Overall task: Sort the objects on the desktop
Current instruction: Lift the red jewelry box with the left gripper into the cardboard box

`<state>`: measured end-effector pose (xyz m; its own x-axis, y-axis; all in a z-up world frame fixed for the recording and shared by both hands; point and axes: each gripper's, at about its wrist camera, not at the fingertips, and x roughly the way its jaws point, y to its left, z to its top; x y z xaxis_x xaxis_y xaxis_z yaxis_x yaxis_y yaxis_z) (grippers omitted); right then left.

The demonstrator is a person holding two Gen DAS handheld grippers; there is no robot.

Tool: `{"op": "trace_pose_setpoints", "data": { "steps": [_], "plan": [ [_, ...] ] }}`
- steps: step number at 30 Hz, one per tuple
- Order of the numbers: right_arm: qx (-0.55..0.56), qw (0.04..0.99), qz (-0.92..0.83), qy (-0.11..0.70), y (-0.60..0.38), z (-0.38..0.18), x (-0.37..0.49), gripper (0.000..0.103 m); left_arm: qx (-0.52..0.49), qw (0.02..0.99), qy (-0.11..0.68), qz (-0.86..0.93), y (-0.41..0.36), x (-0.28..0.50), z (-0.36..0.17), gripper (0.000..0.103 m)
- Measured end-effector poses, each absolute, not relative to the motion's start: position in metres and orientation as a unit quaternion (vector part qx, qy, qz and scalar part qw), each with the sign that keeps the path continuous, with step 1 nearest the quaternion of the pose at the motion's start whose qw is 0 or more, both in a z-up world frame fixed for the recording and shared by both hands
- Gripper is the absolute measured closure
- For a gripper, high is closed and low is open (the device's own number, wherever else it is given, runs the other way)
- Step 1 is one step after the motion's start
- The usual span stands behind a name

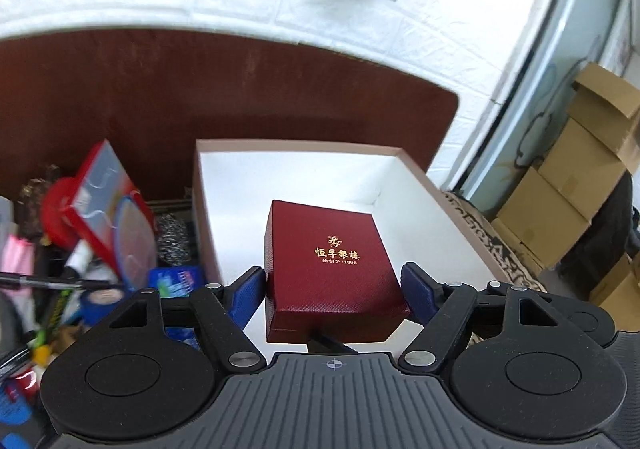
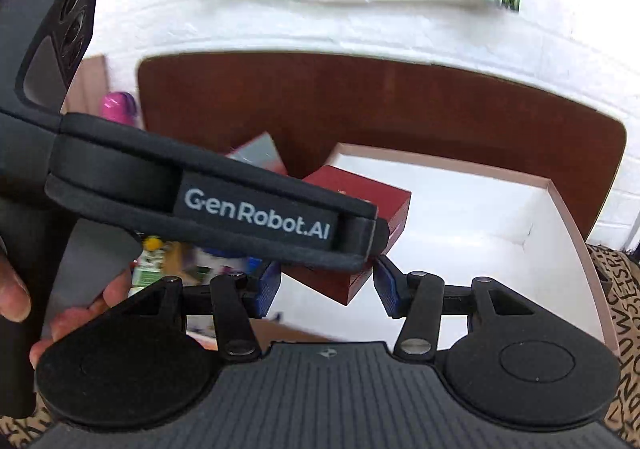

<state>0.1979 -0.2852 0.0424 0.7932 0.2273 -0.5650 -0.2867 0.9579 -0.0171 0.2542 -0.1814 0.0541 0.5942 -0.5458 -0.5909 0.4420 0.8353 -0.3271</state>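
Note:
My left gripper (image 1: 333, 287) is shut on a dark red jewellery box (image 1: 332, 269) with gold lettering and holds it over the open white storage box (image 1: 404, 185). In the right wrist view the same red box (image 2: 360, 201) shows partly behind the left gripper's black body (image 2: 208, 205), over the white storage box (image 2: 552, 201). My right gripper (image 2: 326, 289) is open and empty, just in front of and below the red box.
A pile of clutter lies left of the white box: a red plastic case (image 1: 102, 193), a steel scourer (image 1: 172, 239), a black pen (image 1: 52, 281), blue tape (image 1: 100, 303). The brown table (image 1: 240, 89) meets a white wall. Cardboard boxes (image 1: 572, 185) stand at the right.

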Motion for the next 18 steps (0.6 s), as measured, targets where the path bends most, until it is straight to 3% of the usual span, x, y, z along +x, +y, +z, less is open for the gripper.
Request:
{"op": "trace_pose_setpoints", "data": {
  "steps": [9,18],
  "plan": [
    [-0.06,0.915,0.137,0.374,-0.305,0.012,0.281,0.046,-0.081,0.871,0.415,-0.251,-0.211,0.331,0.013,0.025],
    [-0.054,0.902,0.114,0.412,-0.318,-0.006,0.322,0.048,-0.027,0.882,0.404,-0.242,-0.238,0.351,0.007,0.017]
  ]
}}
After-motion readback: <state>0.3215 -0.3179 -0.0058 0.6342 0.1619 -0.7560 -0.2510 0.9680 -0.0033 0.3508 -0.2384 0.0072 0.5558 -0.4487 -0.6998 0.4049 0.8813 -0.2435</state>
